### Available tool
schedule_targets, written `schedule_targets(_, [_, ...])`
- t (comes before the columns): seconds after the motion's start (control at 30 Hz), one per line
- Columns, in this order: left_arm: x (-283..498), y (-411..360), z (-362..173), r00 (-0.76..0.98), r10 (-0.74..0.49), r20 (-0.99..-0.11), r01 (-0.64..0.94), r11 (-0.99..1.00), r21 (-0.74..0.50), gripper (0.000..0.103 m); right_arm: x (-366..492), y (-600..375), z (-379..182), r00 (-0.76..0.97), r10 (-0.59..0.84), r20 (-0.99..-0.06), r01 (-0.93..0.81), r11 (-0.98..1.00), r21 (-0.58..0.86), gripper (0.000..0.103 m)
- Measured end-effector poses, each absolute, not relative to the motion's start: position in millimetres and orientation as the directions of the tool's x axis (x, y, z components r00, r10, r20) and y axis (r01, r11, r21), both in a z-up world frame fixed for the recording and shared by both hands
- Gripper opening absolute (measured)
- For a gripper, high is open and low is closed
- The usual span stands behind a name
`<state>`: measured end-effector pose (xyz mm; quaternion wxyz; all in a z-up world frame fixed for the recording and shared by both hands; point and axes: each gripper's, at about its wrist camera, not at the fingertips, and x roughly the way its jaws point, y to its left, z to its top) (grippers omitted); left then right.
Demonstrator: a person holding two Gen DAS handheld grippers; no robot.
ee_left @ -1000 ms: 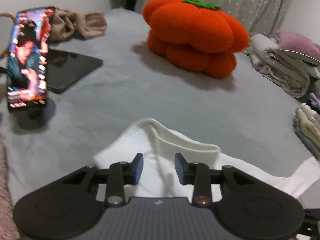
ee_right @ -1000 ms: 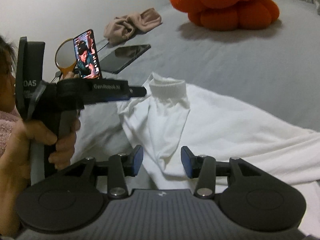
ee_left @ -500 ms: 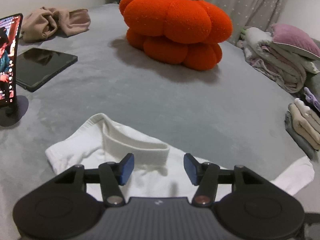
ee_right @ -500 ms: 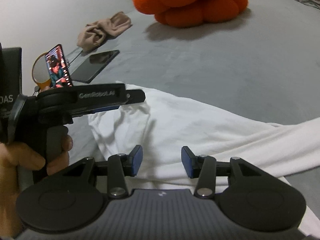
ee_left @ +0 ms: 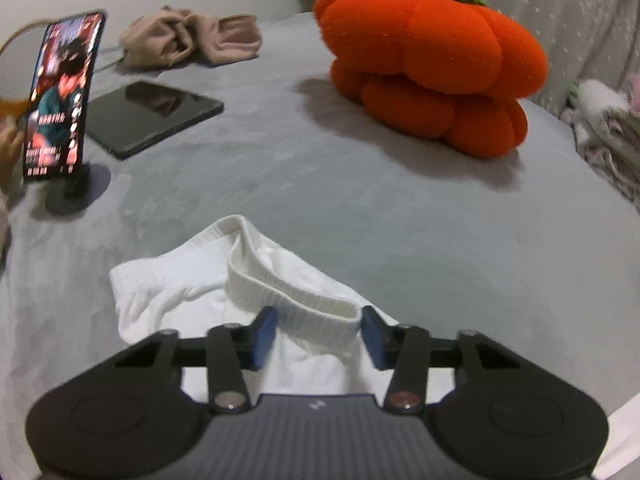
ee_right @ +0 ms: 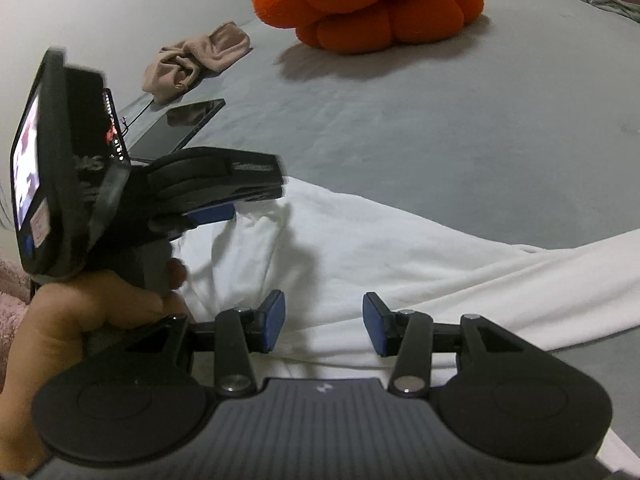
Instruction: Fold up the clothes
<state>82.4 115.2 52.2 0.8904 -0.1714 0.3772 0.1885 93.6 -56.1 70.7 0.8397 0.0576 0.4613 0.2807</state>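
Observation:
A white garment (ee_left: 176,300) lies spread on the grey bed, and its ribbed collar (ee_left: 288,300) stands up in a loop. My left gripper (ee_left: 318,336) straddles the near end of that collar; its jaws are closing, with the collar between the pads and a sliver of gap still showing at the right pad. The right wrist view shows the same white garment (ee_right: 400,248) running off to the right. My right gripper (ee_right: 324,328) hovers open over the garment's body with nothing pinched. The left gripper (ee_right: 216,212) shows at the left there, held in a hand (ee_right: 80,320).
An orange pumpkin cushion (ee_left: 432,64) sits at the back. A phone on a stand (ee_left: 60,96), a dark tablet (ee_left: 152,116) and a crumpled beige garment (ee_left: 192,40) lie at the left. Folded clothes (ee_left: 608,136) are piled at the right edge.
The left gripper slid across to the ribbed collar, opened wider, then narrowed around it. The right gripper shifted a little along the garment, jaws unchanged.

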Motion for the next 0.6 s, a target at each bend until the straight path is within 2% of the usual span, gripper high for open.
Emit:
schedule_targets(0.03, [80,120,52,0.651,0.192,-0.735,-0.466,0.865,-0.188,0.034,94,-57,71,0.418,0.522,-0.744,-0.416,0.837,0.354,0.048])
schedule_targets(0.23, [62,150,52,0.675,0.088,-0.732,-0.446,0.839,-0.311,0.012,95,-63,75,0.432,0.516,-0.74,-0.411,0.843,0.348,0.048])
schedule_targets(0.6, [31,216,50,0.67,0.054,-0.74,-0.487,0.785,-0.383,0.009,99,-81,81,0.455,0.518,-0.724,-0.368,0.85,0.377,0.051])
